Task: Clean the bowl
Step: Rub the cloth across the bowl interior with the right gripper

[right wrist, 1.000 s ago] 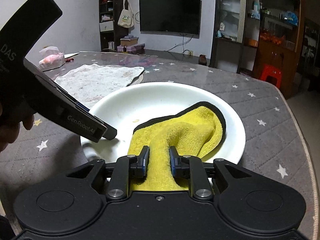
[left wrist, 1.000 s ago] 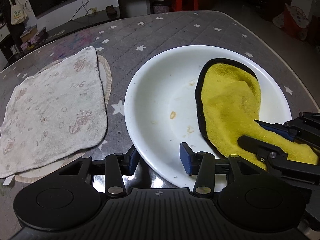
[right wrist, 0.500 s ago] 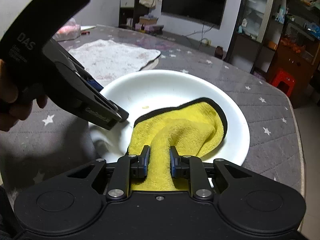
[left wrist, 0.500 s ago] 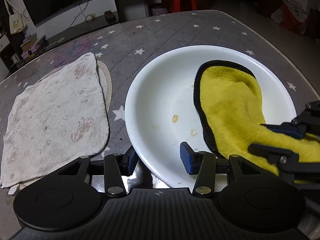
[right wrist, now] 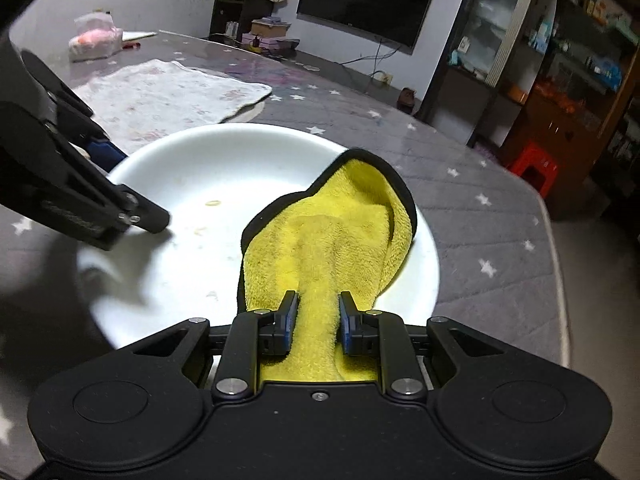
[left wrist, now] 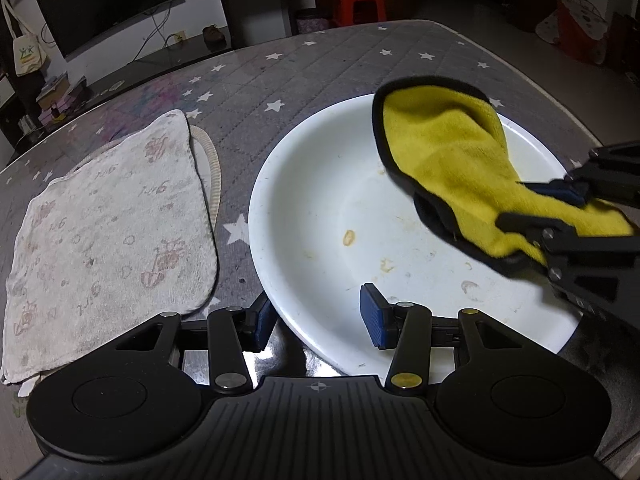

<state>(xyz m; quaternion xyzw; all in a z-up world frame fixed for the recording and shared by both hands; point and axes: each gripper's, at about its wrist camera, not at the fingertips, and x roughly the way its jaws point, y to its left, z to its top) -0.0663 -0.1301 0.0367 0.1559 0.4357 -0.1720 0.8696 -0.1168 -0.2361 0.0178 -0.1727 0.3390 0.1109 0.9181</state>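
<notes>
A wide white bowl (left wrist: 312,184) with small brown stains (left wrist: 349,237) sits on the grey star-patterned table. It also shows in the right wrist view (right wrist: 224,152). My left gripper (left wrist: 316,314) is open, its fingers either side of the bowl's near rim. My right gripper (right wrist: 317,316) is shut on a yellow cloth with black edging (right wrist: 340,236) and holds it lifted over the right part of the bowl. The cloth (left wrist: 448,148) and the right gripper (left wrist: 560,208) show at the right of the left wrist view.
A pale printed towel (left wrist: 108,216) lies flat to the left of the bowl over a round mat (left wrist: 210,160). A plastic bag (right wrist: 96,36) sits at the table's far end. The table edge (right wrist: 560,280) runs close on the right. A red stool (right wrist: 532,168) stands beyond.
My right gripper has raised the yellow cloth off the bowl's floor and drawn it towards the right rim. The left gripper has stayed at the near rim.
</notes>
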